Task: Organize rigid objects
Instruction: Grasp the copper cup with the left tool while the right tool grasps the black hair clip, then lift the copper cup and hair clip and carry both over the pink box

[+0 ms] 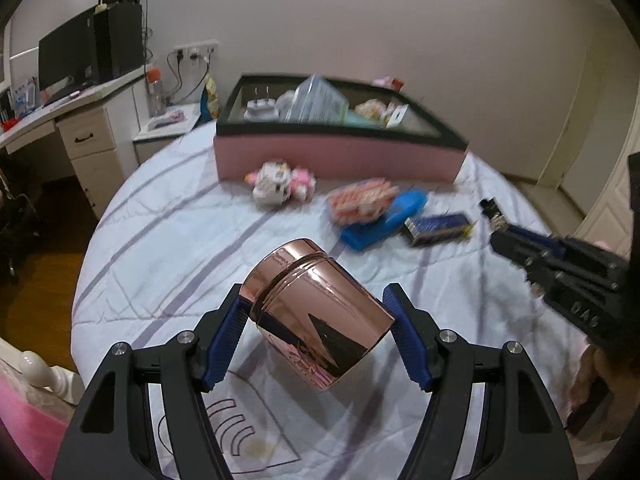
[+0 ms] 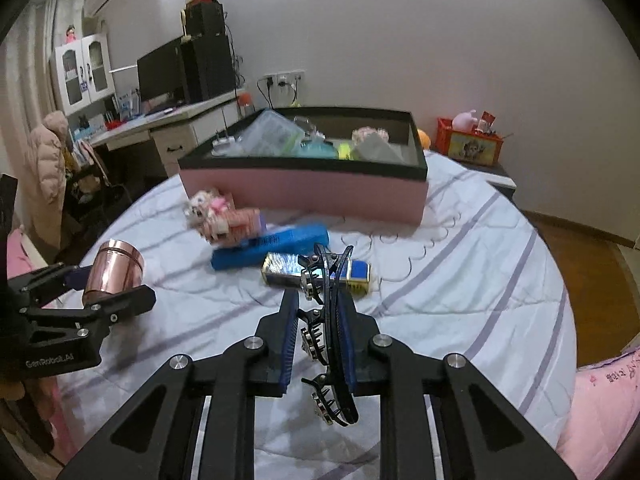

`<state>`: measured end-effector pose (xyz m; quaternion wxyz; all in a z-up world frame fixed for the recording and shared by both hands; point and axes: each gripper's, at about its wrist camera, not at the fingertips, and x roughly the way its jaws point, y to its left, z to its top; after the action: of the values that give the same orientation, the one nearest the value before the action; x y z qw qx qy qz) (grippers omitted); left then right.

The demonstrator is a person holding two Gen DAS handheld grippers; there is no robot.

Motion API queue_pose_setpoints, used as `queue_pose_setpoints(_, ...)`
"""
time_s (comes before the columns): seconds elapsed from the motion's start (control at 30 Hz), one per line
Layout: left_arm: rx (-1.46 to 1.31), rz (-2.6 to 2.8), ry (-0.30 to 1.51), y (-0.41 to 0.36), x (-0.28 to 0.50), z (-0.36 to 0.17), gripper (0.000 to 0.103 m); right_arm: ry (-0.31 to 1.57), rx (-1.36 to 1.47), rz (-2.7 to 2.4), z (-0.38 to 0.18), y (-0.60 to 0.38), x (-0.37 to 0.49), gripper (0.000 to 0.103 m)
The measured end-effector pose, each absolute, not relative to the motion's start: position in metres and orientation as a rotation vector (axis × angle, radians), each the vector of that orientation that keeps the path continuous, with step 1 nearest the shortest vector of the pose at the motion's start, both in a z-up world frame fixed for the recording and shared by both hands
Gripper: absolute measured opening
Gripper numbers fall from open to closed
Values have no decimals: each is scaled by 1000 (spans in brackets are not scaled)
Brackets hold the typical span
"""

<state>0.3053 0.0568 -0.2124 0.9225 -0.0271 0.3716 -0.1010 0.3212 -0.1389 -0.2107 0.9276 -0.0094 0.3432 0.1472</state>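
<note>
Right claw (image 2: 320, 300) clamps a black hair clip (image 2: 328, 344); left claw (image 1: 316, 304) holds a copper canister (image 1: 316, 312).

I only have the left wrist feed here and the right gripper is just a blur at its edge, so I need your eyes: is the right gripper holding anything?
Observer: Yes. The right gripper is shut on a black hair clip with toothed metal parts.
Operator: Is the clip off the bed?
Observer: It looks lifted; it hangs between the pads in front of the blue and gold box lying on the bedspread.
Operator: What's past the pink box on the right? My view cuts it off.
Observer: Beyond the pink box, a red crate stands on a low stand with a pink toy on top.
</note>
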Motion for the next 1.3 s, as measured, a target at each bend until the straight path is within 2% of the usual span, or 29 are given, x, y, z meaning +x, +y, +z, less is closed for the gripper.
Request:
queue_pose_setpoints(0.27, -33, -100, 534, 52, 279, -170, 70, 566, -5, 288, -181, -135, 305, 19)
queue_pose_setpoints(0.6, 20, 34, 331, 45, 262, -133, 70, 456, 0, 286, -151, -130, 292, 19)
queue_pose_setpoints(0.9, 3, 33, 298, 43, 264, -122, 70, 393, -9, 269, -138, -129, 293, 19)
queue_pose_setpoints(1.3, 17, -35, 291, 28, 305, -108, 70, 361, -20, 256, -126, -129, 320, 19)
